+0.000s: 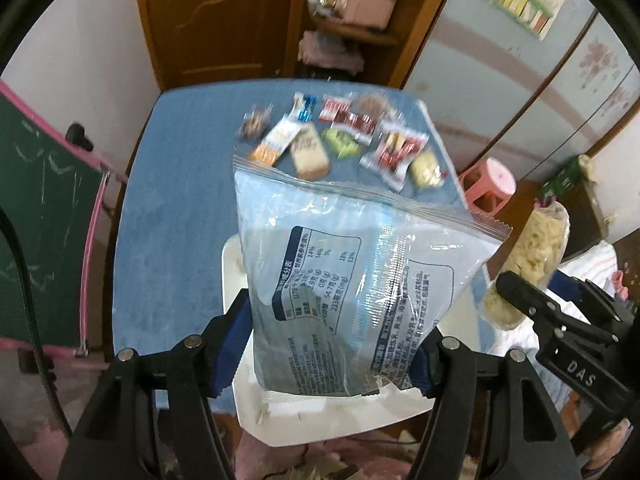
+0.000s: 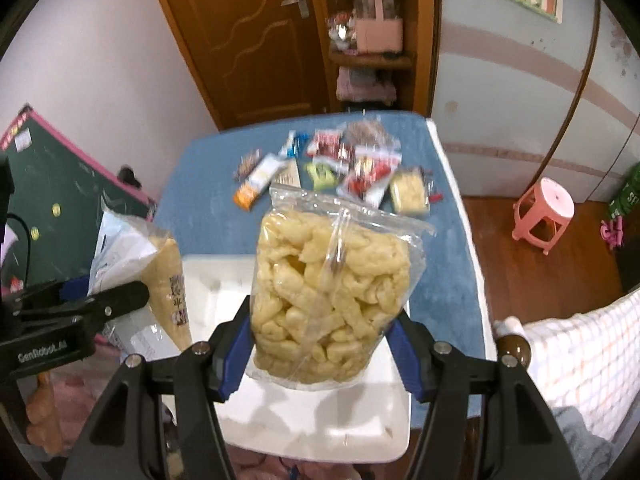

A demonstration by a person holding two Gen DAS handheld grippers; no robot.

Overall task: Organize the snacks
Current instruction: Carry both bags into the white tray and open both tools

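Observation:
My left gripper [image 1: 332,340] is shut on a blue-white zip snack bag [image 1: 340,272] with a printed nutrition label, held above a white tray [image 1: 320,416]. My right gripper [image 2: 324,344] is shut on a clear bag of yellow puffed snacks [image 2: 328,292], also above the white tray [image 2: 320,428]. Each gripper and its bag shows at the edge of the other's view: the right gripper [image 1: 560,320] and the left gripper's fingers [image 2: 120,300]. Several small wrapped snacks [image 1: 340,140] lie in a cluster at the far end of the blue table [image 1: 180,220]; they also show in the right wrist view [image 2: 340,168].
A green chalkboard [image 1: 40,220] with a pink frame stands left of the table. A pink stool [image 2: 544,212] stands on the wooden floor to the right. A wooden door and shelf stand behind the table. A checked cloth [image 2: 580,360] lies near right.

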